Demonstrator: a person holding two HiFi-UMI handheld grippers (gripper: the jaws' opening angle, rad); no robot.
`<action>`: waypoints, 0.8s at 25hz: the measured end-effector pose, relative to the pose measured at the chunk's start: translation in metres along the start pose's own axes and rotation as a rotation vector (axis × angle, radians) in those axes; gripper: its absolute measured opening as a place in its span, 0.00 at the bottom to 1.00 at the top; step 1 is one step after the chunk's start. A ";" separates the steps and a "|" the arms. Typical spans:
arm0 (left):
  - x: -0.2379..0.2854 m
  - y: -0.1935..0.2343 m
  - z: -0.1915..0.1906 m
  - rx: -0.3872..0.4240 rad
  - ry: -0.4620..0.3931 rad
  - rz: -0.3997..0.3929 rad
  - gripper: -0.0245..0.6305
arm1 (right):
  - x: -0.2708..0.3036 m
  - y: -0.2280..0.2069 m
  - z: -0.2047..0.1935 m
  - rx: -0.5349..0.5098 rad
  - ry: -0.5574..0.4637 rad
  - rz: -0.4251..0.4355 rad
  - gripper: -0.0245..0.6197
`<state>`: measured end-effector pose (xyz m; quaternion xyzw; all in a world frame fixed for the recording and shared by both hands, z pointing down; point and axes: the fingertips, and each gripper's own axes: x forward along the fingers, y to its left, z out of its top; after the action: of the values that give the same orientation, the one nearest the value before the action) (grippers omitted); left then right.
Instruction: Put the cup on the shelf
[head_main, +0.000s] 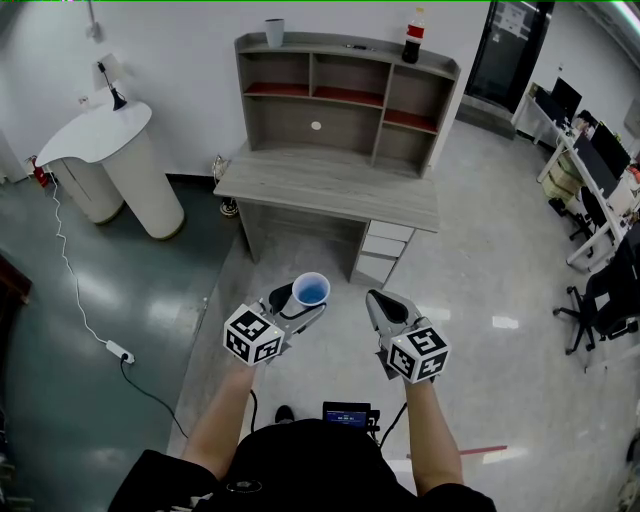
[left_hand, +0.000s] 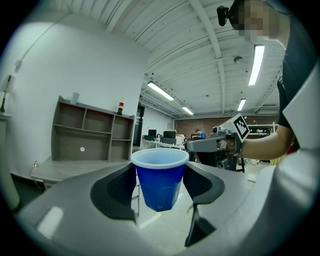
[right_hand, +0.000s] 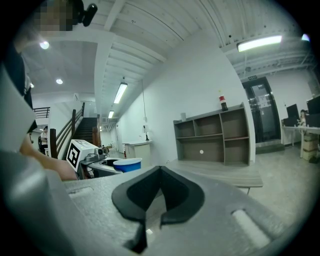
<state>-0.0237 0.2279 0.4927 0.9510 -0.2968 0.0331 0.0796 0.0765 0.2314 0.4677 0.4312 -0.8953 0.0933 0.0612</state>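
A blue plastic cup (left_hand: 161, 180) with a white rim stands upright between the jaws of my left gripper (left_hand: 160, 186), which is shut on it; the cup (head_main: 311, 290) shows from above in the head view, held by the left gripper (head_main: 297, 301) over the floor in front of the desk. My right gripper (head_main: 386, 305) hangs beside it to the right, jaws closed together with nothing between them (right_hand: 156, 200). The grey shelf unit (head_main: 345, 97) sits on the desk (head_main: 330, 187) ahead, several steps away. From the right gripper view the cup (right_hand: 127, 164) shows at the left.
A grey cup (head_main: 274, 32) and a dark bottle (head_main: 412, 38) stand on the shelf top. A white rounded counter (head_main: 110, 170) stands left of the desk, with a cable and power strip (head_main: 119, 351) on the floor. Office chairs and desks (head_main: 600, 240) line the right side.
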 end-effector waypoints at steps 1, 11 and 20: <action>0.001 -0.002 0.000 0.000 -0.001 0.002 0.50 | -0.002 -0.001 0.000 0.000 0.000 0.002 0.03; 0.019 -0.020 -0.002 0.000 0.001 0.028 0.50 | -0.022 -0.022 -0.006 0.002 0.004 0.027 0.03; 0.027 -0.031 -0.010 -0.007 0.010 0.057 0.50 | -0.030 -0.032 -0.017 0.008 0.020 0.068 0.03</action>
<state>0.0157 0.2395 0.5013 0.9417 -0.3237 0.0392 0.0833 0.1206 0.2379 0.4821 0.3999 -0.9084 0.1031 0.0655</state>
